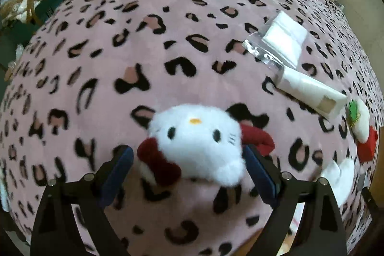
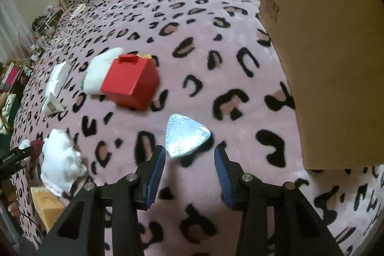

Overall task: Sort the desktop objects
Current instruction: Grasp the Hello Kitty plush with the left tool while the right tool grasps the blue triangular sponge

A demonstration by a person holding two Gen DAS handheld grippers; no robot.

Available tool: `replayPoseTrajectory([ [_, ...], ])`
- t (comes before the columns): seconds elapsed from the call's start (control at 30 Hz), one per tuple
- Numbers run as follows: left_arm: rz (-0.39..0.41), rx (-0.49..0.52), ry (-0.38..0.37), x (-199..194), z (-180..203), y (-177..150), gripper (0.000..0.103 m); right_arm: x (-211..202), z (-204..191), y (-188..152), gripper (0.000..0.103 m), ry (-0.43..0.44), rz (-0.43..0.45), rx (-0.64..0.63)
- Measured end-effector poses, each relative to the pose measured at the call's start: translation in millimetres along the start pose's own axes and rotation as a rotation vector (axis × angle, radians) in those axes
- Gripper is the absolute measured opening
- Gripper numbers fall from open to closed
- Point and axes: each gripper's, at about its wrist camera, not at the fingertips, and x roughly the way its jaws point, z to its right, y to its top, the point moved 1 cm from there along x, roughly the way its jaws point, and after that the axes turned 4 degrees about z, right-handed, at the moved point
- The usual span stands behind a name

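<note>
A white plush cat (image 1: 199,143) with a red bow lies on the pink leopard-print blanket (image 1: 168,40). My left gripper (image 1: 187,154) points down over it, open wide, with the head between the blue pads; a gap shows beside the left pad (image 1: 120,169). In the right wrist view a silver foil triangle (image 2: 186,136) lies flat. My right gripper (image 2: 189,152) is open just short of it, and only the triangle's near corner sits between the fingertips, untouched.
A clear bag of white pads (image 1: 280,40), a white tube (image 1: 312,92), a white stocking (image 2: 100,71) and a red house-shaped box (image 2: 132,83) lie nearby. A white cloth (image 2: 62,160) and a yellow block (image 2: 45,208) sit left. A tall cardboard box (image 2: 324,52) stands right.
</note>
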Motion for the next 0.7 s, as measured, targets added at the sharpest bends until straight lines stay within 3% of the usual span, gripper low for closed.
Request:
replayPoseTrajectory([
  [0.23, 0.015, -0.005, -0.010, 22, 5, 12, 0.101, 22, -1, -1, 0.044, 0.006, -0.032, 0.007],
  [0.53, 0.048, -0.004, -0.002, 31, 9, 14, 0.103, 39, -11, 4, 0.046, -0.034, 0.011, -0.033],
  [0.63, 0.064, -0.005, -0.008, 31, 9, 13, 0.101, 43, -14, 5, 0.047, -0.041, 0.022, -0.046],
  [0.7, 0.072, -0.011, -0.023, 28, 9, 12, 0.092, 43, -14, 5, 0.045, -0.044, 0.022, -0.047],
])
